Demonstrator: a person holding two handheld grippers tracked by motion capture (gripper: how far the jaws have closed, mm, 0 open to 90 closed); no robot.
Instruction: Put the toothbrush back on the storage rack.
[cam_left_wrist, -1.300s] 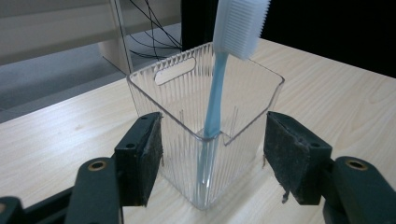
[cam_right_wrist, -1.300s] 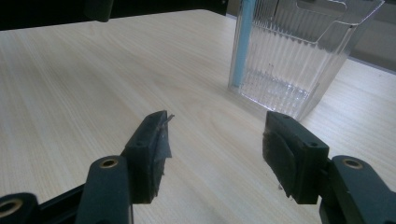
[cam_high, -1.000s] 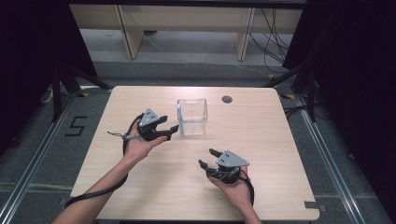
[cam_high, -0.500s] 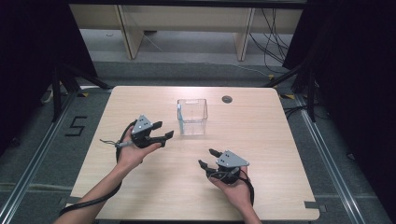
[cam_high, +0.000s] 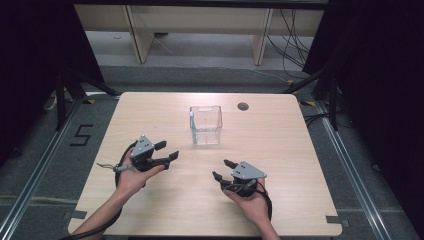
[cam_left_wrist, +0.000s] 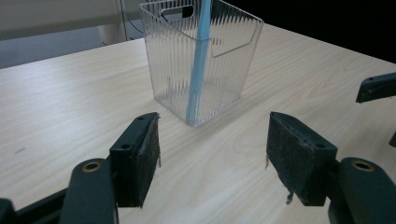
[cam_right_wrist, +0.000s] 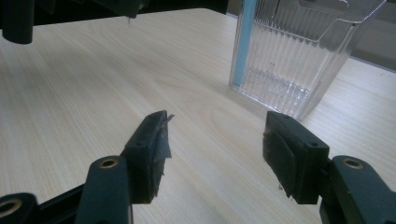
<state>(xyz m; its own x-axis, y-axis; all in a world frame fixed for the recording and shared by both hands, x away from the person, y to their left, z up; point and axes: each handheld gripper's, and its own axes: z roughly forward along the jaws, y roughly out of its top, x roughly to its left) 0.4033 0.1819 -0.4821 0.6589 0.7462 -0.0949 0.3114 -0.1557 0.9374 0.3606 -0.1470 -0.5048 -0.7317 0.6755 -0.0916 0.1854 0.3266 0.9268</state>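
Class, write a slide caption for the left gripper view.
Open left gripper faces a clear ribbed bin holding a blue stick.

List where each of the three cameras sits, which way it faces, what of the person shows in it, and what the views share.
High view: fixed above the person's side, looking forward and down on the wooden table; both forearms, left gripper and right gripper enter from the bottom.
Left gripper view: rides the left gripper, looking along its open jaws at the ribbed clear container holding a blue straw.
Right gripper view: rides the right gripper, open jaws facing the same container.
Shared: container, straw and tabletop.
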